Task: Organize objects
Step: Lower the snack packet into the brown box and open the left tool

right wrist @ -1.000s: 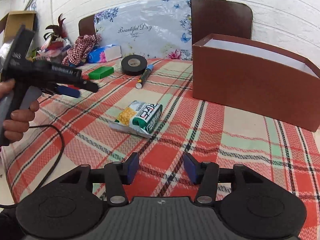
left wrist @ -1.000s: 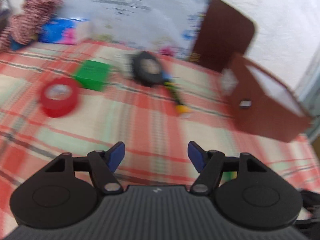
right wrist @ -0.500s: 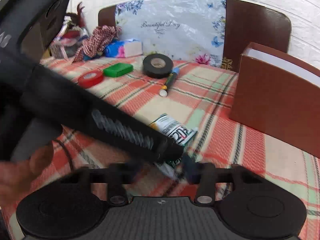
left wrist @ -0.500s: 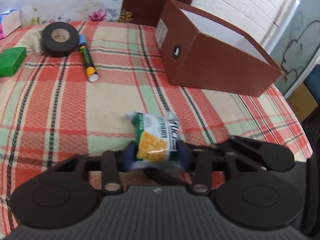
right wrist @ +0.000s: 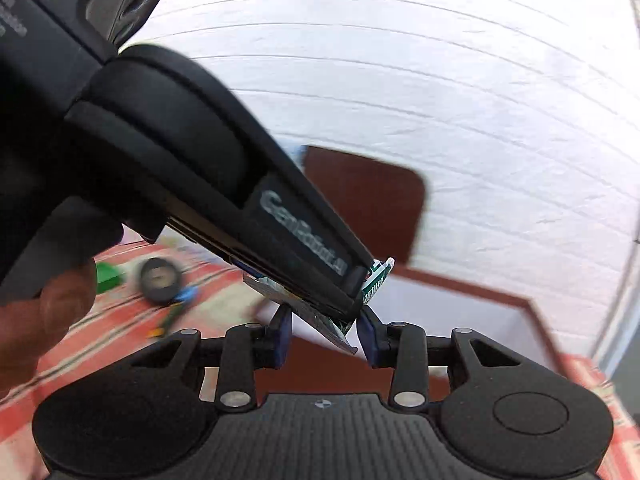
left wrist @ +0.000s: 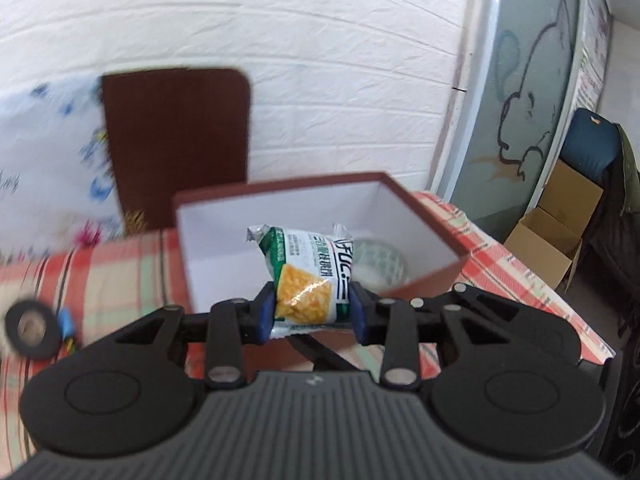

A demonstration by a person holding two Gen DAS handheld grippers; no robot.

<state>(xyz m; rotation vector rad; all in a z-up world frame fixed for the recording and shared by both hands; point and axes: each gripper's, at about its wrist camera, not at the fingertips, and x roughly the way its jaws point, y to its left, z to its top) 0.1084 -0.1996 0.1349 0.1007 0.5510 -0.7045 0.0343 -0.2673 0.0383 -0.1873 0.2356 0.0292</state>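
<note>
The open brown box [left wrist: 420, 216] is partly occupied by a clear tape roll [left wrist: 380, 264]; its left half is left unobstructed.

wrist views, close, sharing brown box [left wrist: 424, 276]

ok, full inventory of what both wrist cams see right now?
snack packet: 1, green/white/yellow, held over the box
box: 1, brown outside, white inside, open top, on the table
tape roll: 1, clear, inside the box
black tape roll: 1, black, table far left
marker: 1, blue end, beside the black tape roll
green block: 1, green, table, blurred
tablecloth: 1, red/cream plaid
chair back: 1, dark brown, behind the table
cardboard boxes: 2, tan, floor at right
left claw: 1, black, blue pads, clamping the packet
right claw: 1, black, blue pads, just under the packet
left hand: 1, on the left handle
</note>
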